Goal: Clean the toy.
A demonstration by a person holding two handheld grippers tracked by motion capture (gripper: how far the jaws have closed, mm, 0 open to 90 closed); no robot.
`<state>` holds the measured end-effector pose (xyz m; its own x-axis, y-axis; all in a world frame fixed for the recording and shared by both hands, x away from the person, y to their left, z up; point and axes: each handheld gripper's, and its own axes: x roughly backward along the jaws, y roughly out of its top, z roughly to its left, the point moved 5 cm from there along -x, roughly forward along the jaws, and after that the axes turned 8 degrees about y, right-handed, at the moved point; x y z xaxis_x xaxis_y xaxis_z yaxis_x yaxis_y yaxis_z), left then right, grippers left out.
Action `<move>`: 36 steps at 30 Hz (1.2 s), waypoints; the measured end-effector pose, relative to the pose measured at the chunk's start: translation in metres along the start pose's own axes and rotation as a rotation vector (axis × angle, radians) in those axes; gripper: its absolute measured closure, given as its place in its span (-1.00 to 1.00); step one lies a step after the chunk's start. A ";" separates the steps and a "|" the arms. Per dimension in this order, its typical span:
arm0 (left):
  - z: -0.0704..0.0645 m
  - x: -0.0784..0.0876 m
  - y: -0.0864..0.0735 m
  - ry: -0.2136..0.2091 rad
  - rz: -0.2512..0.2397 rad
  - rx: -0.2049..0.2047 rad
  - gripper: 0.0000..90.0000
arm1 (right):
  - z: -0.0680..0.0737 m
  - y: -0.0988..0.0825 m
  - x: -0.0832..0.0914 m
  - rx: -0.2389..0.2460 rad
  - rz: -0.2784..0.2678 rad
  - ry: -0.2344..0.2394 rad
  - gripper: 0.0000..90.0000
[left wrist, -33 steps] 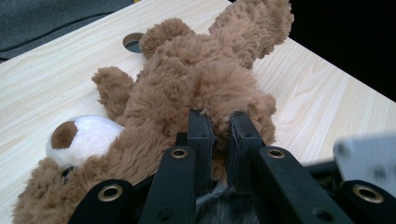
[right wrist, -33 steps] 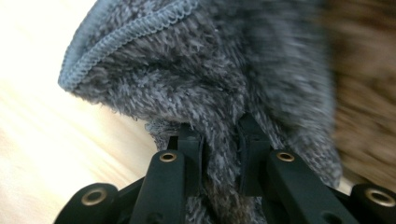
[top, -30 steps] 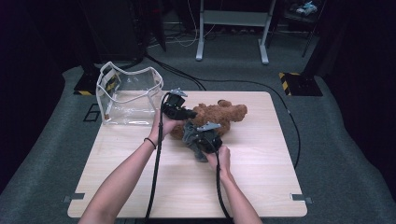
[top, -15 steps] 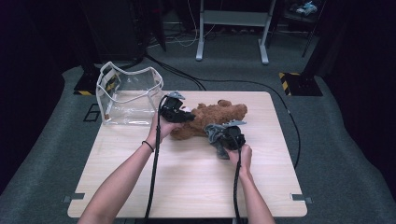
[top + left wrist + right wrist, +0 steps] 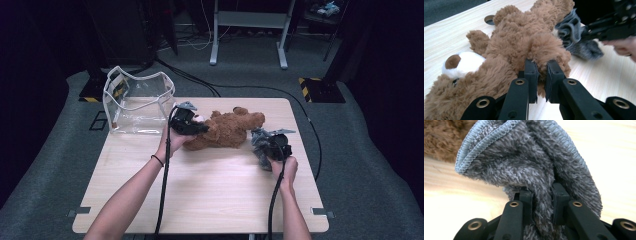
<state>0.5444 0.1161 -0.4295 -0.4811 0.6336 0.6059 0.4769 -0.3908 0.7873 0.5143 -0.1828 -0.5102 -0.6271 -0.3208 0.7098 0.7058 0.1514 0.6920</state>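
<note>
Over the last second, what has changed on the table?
The right gripper, shut on the grey fluffy cloth, carried it rightward, off the brown plush teddy bear to the table's right side. The left gripper stayed clamped on the bear; the clear plastic pouch kept its place.

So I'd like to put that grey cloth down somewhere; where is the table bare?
Bare wood lies on the near half of the table, between the forearms, and at the far right corner beyond the grey cloth. It is crowded at the far left, where the clear bag stands close to the teddy bear.
</note>
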 end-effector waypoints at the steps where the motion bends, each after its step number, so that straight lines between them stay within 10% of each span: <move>1: 0.000 0.000 0.000 0.000 0.000 0.000 0.81 | 0.000 0.000 0.000 0.000 0.000 0.000 0.67; 15: -0.019 0.000 -0.030 -0.035 -0.020 -0.010 0.79 | -0.031 -0.052 0.049 -0.044 0.128 -0.097 0.54; 30: -0.039 -0.009 -0.078 -0.022 0.022 -0.056 0.79 | -0.024 -0.071 0.053 -0.047 0.156 -0.012 -0.61; 36: -0.040 -0.014 -0.100 -0.021 0.059 -0.052 0.79 | -0.020 -0.066 0.059 -0.051 0.115 0.050 -0.76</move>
<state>0.4740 0.1202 -0.5123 -0.4375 0.6223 0.6491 0.4643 -0.4618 0.7558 0.4369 -0.2301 -0.5168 -0.5246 -0.3509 0.7757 0.7888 0.1425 0.5979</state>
